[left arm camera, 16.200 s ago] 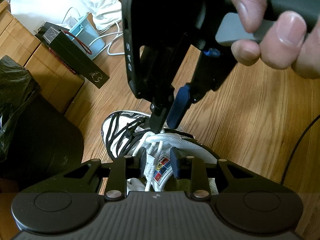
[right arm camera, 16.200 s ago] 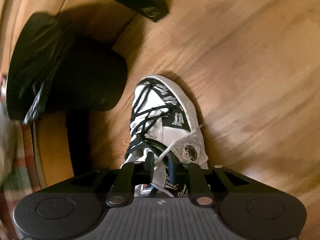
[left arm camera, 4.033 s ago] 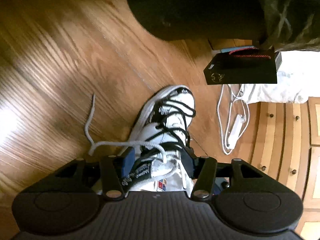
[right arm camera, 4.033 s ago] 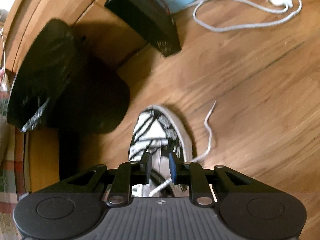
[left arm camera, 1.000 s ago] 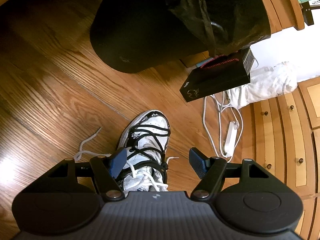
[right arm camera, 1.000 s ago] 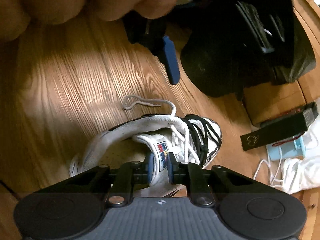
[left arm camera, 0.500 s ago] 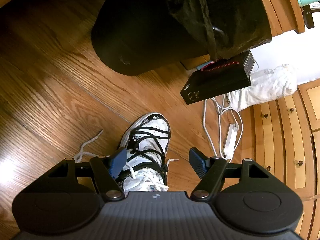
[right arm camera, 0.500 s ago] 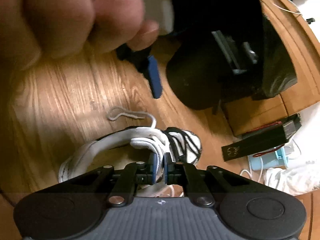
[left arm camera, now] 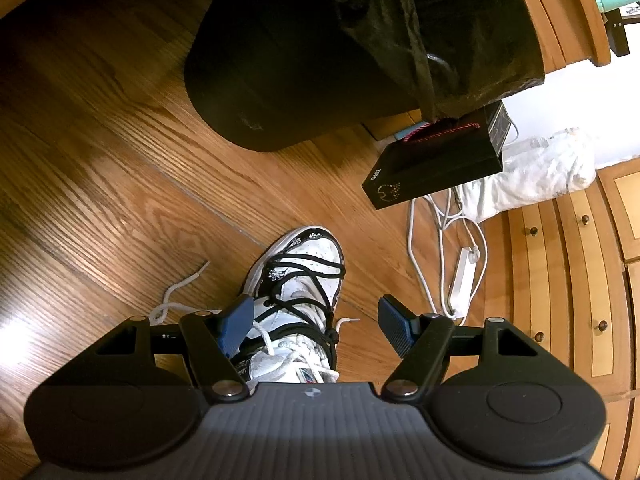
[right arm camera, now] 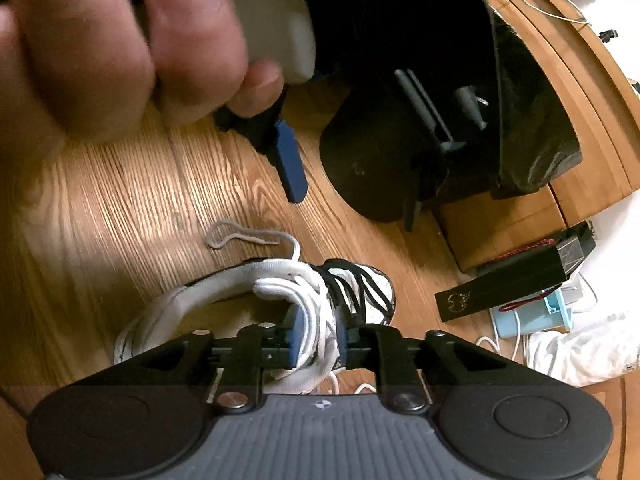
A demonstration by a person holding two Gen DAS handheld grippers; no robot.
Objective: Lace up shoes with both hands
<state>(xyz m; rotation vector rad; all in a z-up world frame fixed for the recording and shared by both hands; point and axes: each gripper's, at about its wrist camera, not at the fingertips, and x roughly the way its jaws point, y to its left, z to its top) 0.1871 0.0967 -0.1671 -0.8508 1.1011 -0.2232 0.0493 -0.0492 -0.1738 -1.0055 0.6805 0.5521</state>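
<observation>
A white shoe (left arm camera: 298,280) with black laces stands on a wooden floor (left arm camera: 120,184), toe pointing away. The left gripper (left arm camera: 316,326) hangs above it, blue pads spread wide and gripping nothing. A loose white lace (left arm camera: 180,294) trails left. A black bin (left arm camera: 304,52) sits beyond.

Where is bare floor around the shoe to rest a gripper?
Bare floor lies left of the shoe, beyond the loose lace end. Right is crowded: white cables, black box. Ahead, the black bin blocks.
</observation>
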